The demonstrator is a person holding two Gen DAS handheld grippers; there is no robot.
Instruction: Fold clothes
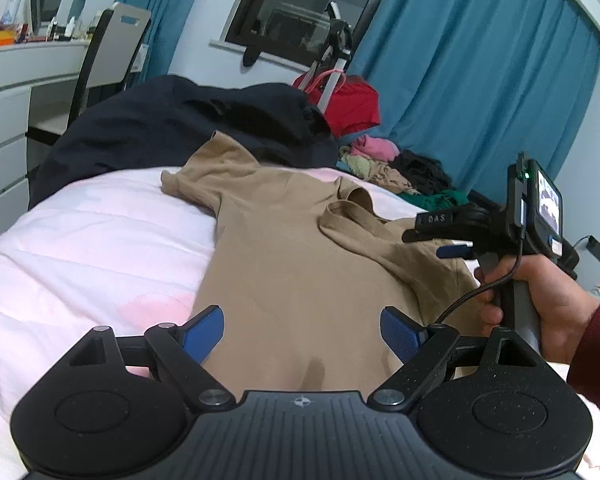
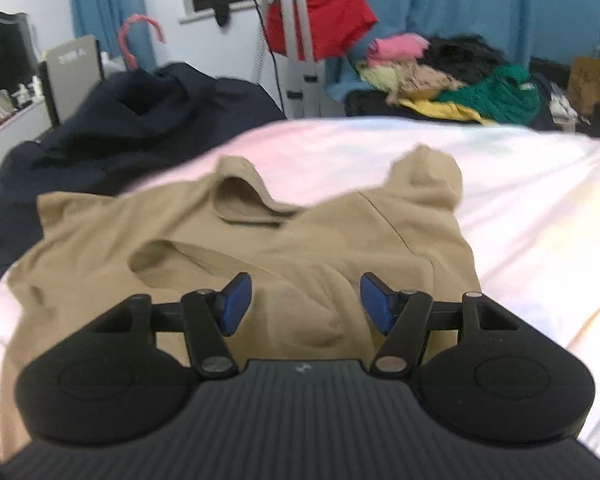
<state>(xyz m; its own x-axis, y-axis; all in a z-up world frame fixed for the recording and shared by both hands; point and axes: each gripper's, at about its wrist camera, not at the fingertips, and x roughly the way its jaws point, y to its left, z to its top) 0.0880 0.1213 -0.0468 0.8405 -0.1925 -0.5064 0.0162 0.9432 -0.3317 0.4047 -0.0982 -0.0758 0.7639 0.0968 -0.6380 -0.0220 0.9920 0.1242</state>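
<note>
From the left wrist view, the left gripper (image 1: 302,334) is hanging over the lower part of a tan T-shirt (image 1: 296,248), its blue pads spread wide with nothing between them but the cloth lying flat below. The shirt is lying face up on a pale pink bedspread (image 1: 100,236), collar pointing away toward the far edge, one sleeve reaching out to the left just beside a dark navy garment (image 1: 172,132). On the right, a hand (image 1: 540,300) in a dark red sleeve (image 1: 596,356) is gripping the handle of the right gripper (image 1: 436,240), which is hovering over the shirt's other shoulder. Beyond the bed a pile of mixed clothes (image 1: 400,168) is lying in front of blue curtains (image 1: 480,80), and a red garment (image 1: 352,104) is draped near a tripod.

From the right wrist view, somewhat blurred, the right gripper (image 2: 305,304) is pointing down at the shirt (image 2: 220,248), jaws partly apart, the pads pressing on nothing; a raised fold of tan cloth is sitting between them. The shirt's collar and both sleeves are showing ahead, the bedspread (image 2: 520,208) stretching off to the right.
</note>
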